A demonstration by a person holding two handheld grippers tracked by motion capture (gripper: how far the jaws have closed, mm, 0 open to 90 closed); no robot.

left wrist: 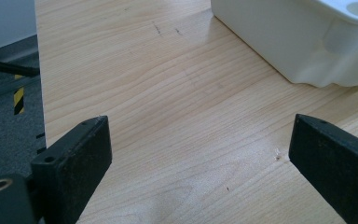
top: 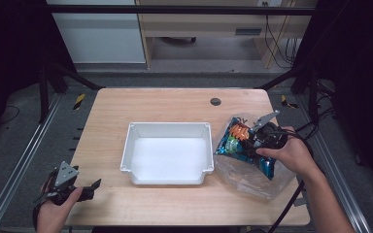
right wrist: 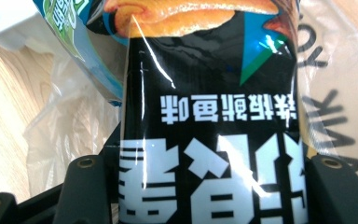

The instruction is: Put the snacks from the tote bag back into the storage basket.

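High view: fixed overhead, facing forward and down; takes in the whole wooden table (top: 175, 104), the floor and furniture beyond.
Left gripper view: low and close over the table's near-left part, looking along the wood toward a corner of the white plastic bin (left wrist: 303, 42), which the high view also shows at centre (top: 167, 127).
Right gripper view: pressed close against a black snack packet (right wrist: 209, 116) in a clear plastic bag (right wrist: 70, 121); the high view shares that bag at right (top: 245, 182).

A black snack packet (right wrist: 209, 121) with big white letters sits upside down between the right gripper's (top: 260, 141) jaws, half inside a clear plastic bag (top: 252, 177) — just beside an empty white tub (top: 167, 153) in the middle of the wooden table (top: 175, 104).
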